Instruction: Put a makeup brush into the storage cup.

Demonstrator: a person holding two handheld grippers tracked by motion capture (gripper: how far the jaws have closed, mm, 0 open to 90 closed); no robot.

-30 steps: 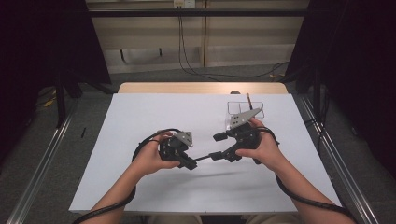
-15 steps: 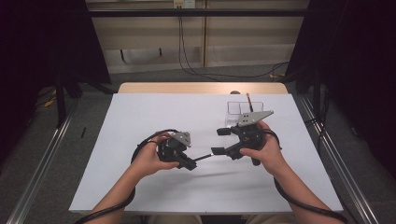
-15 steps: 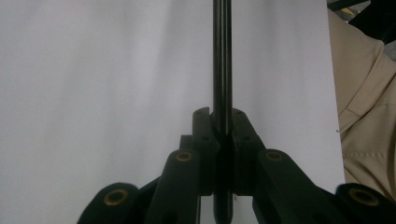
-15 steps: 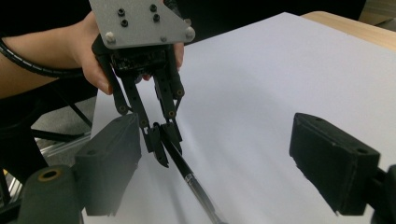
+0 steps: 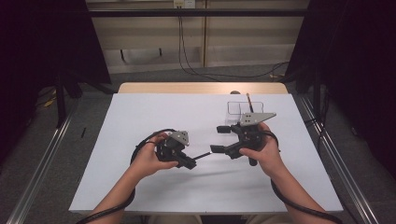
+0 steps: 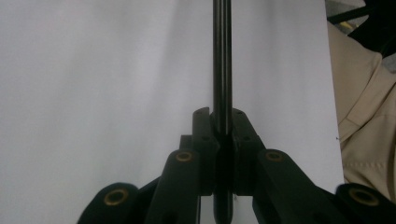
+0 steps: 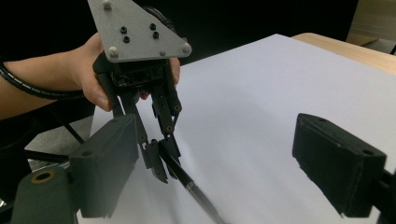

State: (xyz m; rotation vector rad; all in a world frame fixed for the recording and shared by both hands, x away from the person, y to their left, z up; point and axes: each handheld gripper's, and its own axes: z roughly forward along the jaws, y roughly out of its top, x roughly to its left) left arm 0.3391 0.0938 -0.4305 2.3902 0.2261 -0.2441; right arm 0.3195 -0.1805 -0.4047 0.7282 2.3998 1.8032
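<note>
My left gripper (image 5: pixel 187 162) is shut on a thin black pen (image 5: pixel 201 156), which sticks out to the right, low over the white table sheet (image 5: pixel 154 116). In the left gripper view the pen (image 6: pixel 222 60) runs straight up from between the closed jaws (image 6: pixel 222 122). My right gripper (image 5: pixel 220 139) faces it from the right, open; its jaws have just been opening. In the right gripper view the two pads (image 7: pixel 107 172) stand wide apart around the gap (image 7: pixel 219 163). The pen (image 7: pixel 196 193) held by the left gripper (image 7: pixel 161 158) reaches low into that gap, touched by neither pad.
A small clear holder (image 5: pixel 239 108) stands at the back right of the sheet with another pen (image 5: pixel 249 100) upright in it. The wooden table edge (image 5: pixel 201 87) runs behind. Metal rails (image 5: pixel 336 154) flank the table; cables (image 5: pixel 140 149) trail from both grippers.
The right gripper's jaws stand a little wider apart and its grey plate has swung slightly to the right. The left hand and the pen have stayed put.
</note>
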